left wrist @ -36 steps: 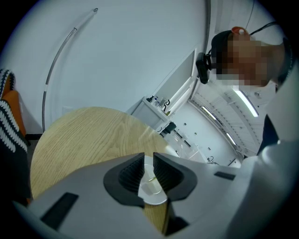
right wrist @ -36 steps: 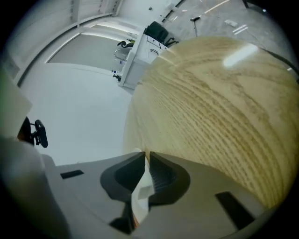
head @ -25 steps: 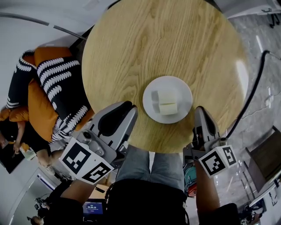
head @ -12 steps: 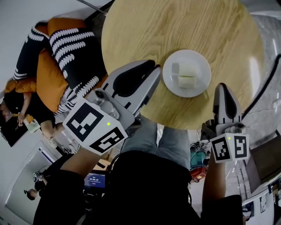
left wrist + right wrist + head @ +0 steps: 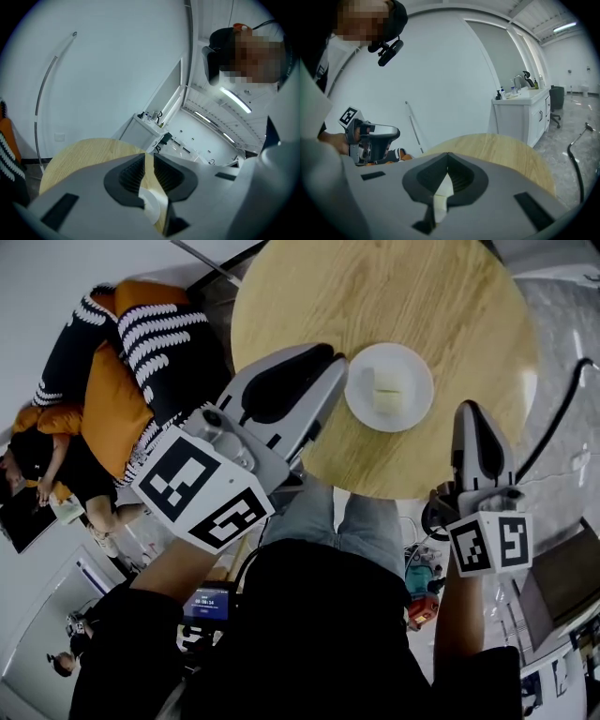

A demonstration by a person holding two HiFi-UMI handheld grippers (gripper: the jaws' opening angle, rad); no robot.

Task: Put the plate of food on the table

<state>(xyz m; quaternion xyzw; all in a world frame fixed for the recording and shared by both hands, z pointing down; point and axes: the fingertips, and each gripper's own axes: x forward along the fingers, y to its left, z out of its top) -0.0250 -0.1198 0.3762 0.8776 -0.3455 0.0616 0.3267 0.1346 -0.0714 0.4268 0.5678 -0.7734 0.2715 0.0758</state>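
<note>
A white plate (image 5: 410,399) with two pale blocks of food (image 5: 386,387) rests on the round wooden table (image 5: 422,296), near its front edge. My left gripper (image 5: 335,360) hovers just left of the plate, raised towards my head. In the left gripper view its jaws (image 5: 149,157) stand a narrow gap apart with nothing between them, and the plate (image 5: 152,205) shows below. My right gripper (image 5: 469,412) hangs over the table's near right edge, apart from the plate. Its jaws (image 5: 447,154) are shut and empty.
An orange seat with black-and-white striped cushions (image 5: 150,334) stands left of the table, and a person (image 5: 37,465) sits beyond it. A dark cable (image 5: 553,427) curves over the floor at right. A white sink cabinet (image 5: 520,112) stands behind the table (image 5: 497,145).
Both grippers have drawn back from the plate and risen towards my head, the left one looming larger. The plate has stayed on the table.
</note>
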